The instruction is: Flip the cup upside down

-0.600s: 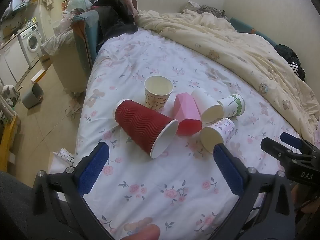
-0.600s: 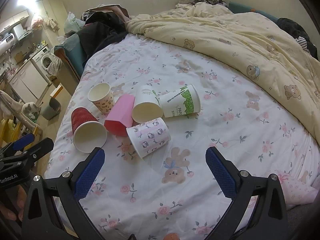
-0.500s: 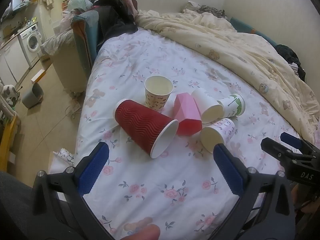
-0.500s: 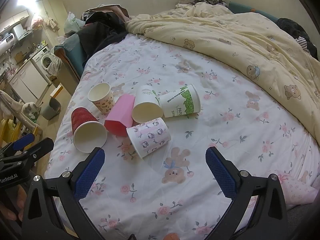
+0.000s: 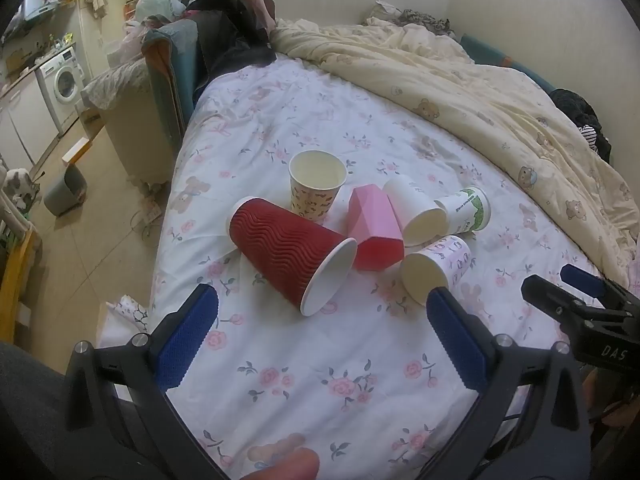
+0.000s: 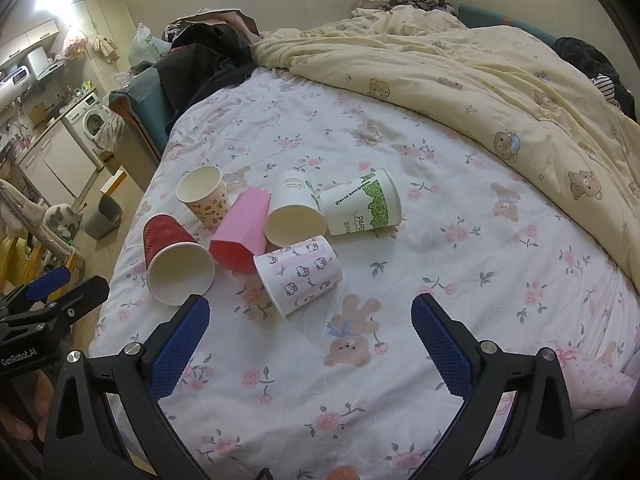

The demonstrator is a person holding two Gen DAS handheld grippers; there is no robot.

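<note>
Several paper cups cluster on the floral bedsheet point(image 5: 344, 364). A red ribbed cup point(image 5: 290, 254) point(image 6: 176, 258) lies on its side, mouth toward me. A patterned beige cup point(image 5: 316, 184) point(image 6: 204, 196) stands upright. A pink cup point(image 5: 374, 228) point(image 6: 242, 232), a plain white cup point(image 5: 416, 212) point(image 6: 294, 210), a green-printed cup point(image 5: 466, 210) point(image 6: 362, 204) and a cat-print cup point(image 5: 436, 270) point(image 6: 298, 274) lie on their sides. My left gripper point(image 5: 320, 334) is open, just short of the red cup. My right gripper point(image 6: 308, 346) is open, just short of the cat-print cup.
A cream bear-print duvet point(image 6: 500, 76) covers the far and right side of the bed. Dark clothes point(image 5: 228, 36) pile at the far left corner. The bed's left edge drops to a tiled floor with a grey bin point(image 5: 66, 194). A washing machine point(image 5: 62, 78) stands beyond.
</note>
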